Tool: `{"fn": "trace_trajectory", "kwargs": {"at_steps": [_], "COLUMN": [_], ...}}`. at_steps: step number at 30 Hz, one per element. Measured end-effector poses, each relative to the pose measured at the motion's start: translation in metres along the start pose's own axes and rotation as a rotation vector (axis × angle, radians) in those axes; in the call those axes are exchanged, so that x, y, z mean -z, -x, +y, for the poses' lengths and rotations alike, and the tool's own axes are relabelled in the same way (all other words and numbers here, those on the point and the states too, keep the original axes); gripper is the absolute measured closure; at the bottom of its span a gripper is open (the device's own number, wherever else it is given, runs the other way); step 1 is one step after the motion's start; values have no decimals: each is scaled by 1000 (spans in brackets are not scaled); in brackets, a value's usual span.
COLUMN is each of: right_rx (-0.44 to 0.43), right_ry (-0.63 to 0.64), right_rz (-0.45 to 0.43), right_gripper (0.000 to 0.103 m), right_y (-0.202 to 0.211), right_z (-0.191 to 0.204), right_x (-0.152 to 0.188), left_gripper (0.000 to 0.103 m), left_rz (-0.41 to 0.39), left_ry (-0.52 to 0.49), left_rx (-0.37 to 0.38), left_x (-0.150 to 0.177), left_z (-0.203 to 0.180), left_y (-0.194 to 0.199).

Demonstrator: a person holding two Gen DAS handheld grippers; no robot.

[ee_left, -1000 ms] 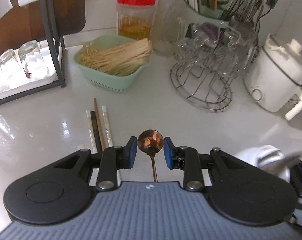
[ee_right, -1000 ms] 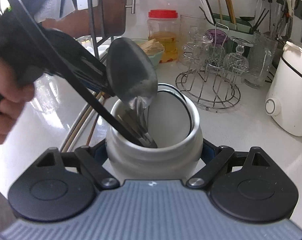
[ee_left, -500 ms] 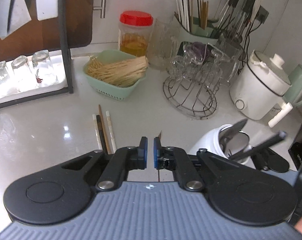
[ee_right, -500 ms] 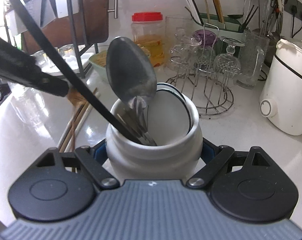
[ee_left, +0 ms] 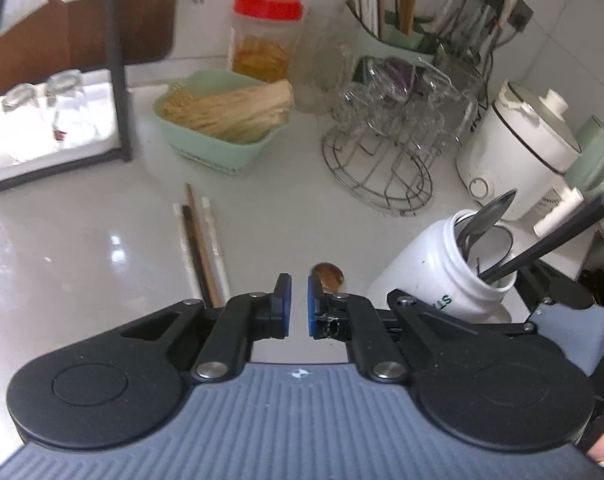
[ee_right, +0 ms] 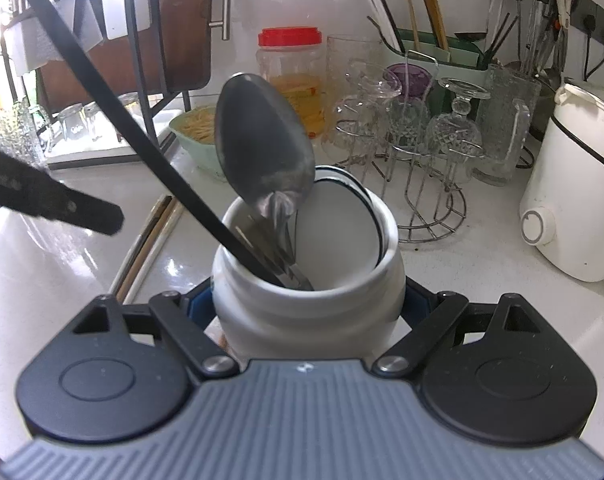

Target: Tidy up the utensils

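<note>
My right gripper (ee_right: 308,308) is shut on a white jar (ee_right: 261,312) that stands tilted on the counter. A large silver spoon (ee_right: 261,144) and a long black handle (ee_right: 141,128) stick out of the jar. My left gripper (ee_left: 298,292) has just been closing; its blue pads stand a narrow slit apart with nothing seen between them. A small copper spoon (ee_left: 329,275) shows its bowl just past the right fingertip, left of the jar (ee_left: 418,268); its handle is hidden. Several chopsticks (ee_left: 201,240) lie on the counter to the left.
At the back stand a green basket of sticks (ee_left: 221,124), a red-lidded jar (ee_left: 265,36), a wire rack of glasses (ee_left: 382,140) and a utensil caddy (ee_left: 398,28). A white cooker (ee_left: 522,148) is at the right, and a black-framed rack with glasses (ee_left: 117,80) at the left.
The left jaws closed from either side of the copper spoon's bowl to a narrow slit. The spoon now shows right of the fingertips, and the jar came into the left view. The right grip held.
</note>
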State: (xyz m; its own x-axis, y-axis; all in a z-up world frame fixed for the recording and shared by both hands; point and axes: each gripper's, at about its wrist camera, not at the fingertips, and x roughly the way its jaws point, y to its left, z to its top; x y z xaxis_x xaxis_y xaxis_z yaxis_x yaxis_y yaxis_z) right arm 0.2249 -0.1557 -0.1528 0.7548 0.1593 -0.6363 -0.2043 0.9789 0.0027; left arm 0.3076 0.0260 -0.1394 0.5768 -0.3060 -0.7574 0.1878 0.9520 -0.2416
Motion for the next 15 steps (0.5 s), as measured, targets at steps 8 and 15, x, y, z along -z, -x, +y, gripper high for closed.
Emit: {"fn": "trace_trajectory", "kwargs": {"at_steps": [8,15], "right_rx": [11,-23], "right_ry": [-3,29], "right_rz": [4,6], "right_gripper": [12,12], "right_y": [8,11], "right_z": [-17,-26], "right_x": [6,8], "left_gripper": [70,63], "left_rz": [48,64], "left_ry": [-36,-61], "left_rx": [29,-6], "left_x": [3,5], "left_z": [-15,-27], "left_y": [-42,-74]}}
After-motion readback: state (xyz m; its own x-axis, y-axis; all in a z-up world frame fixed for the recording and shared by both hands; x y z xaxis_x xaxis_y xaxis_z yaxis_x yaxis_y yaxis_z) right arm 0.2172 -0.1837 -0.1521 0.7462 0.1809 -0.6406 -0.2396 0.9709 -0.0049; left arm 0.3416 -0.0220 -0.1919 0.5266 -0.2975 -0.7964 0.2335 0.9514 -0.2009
